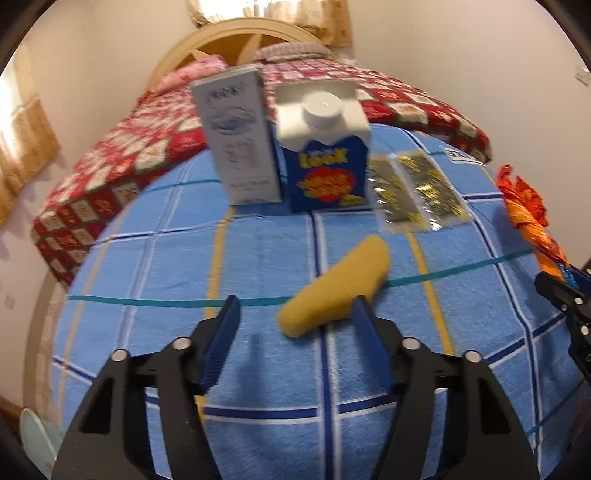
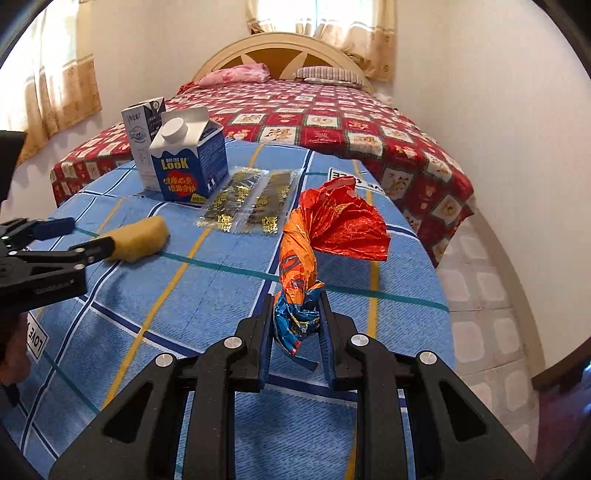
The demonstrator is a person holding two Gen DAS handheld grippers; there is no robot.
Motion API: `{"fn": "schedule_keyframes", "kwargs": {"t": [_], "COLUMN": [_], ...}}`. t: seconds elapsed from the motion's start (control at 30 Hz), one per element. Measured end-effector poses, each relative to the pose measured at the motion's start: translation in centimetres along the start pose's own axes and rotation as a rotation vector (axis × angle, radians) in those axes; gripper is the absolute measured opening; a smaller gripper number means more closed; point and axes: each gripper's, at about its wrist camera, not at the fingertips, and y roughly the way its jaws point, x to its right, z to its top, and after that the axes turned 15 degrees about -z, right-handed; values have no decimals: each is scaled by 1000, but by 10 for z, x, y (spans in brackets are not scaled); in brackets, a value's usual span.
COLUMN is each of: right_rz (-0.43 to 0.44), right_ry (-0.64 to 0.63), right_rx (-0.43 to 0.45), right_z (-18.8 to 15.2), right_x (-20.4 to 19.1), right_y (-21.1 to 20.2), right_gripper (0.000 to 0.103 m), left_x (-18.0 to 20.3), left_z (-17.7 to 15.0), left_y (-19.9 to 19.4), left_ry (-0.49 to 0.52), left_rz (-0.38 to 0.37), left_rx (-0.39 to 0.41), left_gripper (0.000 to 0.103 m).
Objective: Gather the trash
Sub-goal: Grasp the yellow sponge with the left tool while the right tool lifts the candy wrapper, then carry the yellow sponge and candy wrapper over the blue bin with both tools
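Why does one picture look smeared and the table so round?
Left wrist view: motion blur smears the grey carton and the yellow sponge. Right wrist view: sharper, the crumpled wrapper crisp, the window glaring white. Both views: the fisheye lens bulges the blue tablecloth.

A blue checked tablecloth covers the table, with a bed just behind it under a red patterned quilt (a pink pillow and a striped pillow lie at its head). Behind the wooden headboard hang beige curtains.
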Motion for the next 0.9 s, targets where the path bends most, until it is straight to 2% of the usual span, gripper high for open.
{"fn": "schedule_keyframes", "kwargs": {"t": [0.03, 0.07, 0.13, 0.17, 0.2, 0.53, 0.9], "right_rz": [3, 4, 10, 11, 16, 58, 136], "right_ry": [-1, -1, -1, -2, -3, -21, -88], "right_rx": [1, 0, -1, 0, 2, 29, 79], "right_z": [0, 0, 1, 1, 0, -2, -8], "right_x": [0, -2, -4, -4, -6, -29, -83], "right_y": [0, 0, -1, -1, -3, -24, -56], "right_gripper": [23, 23, 23, 23, 23, 23, 23], "left_x": [0, 1, 3, 3, 2, -16, -44], "left_z": [-1, -2, -4, -5, -5, -21, -66], "left_y": [2, 4, 4, 2, 0, -41, -94], "left_ry": [-1, 4, 13, 13, 9, -5, -44], "left_rz": [-10, -25, -19, -21, -30, 16, 132], "left_rx": [-5, -14, -6, -6, -7, 32, 65], "left_gripper": [45, 33, 24, 14, 13, 10, 10]}}
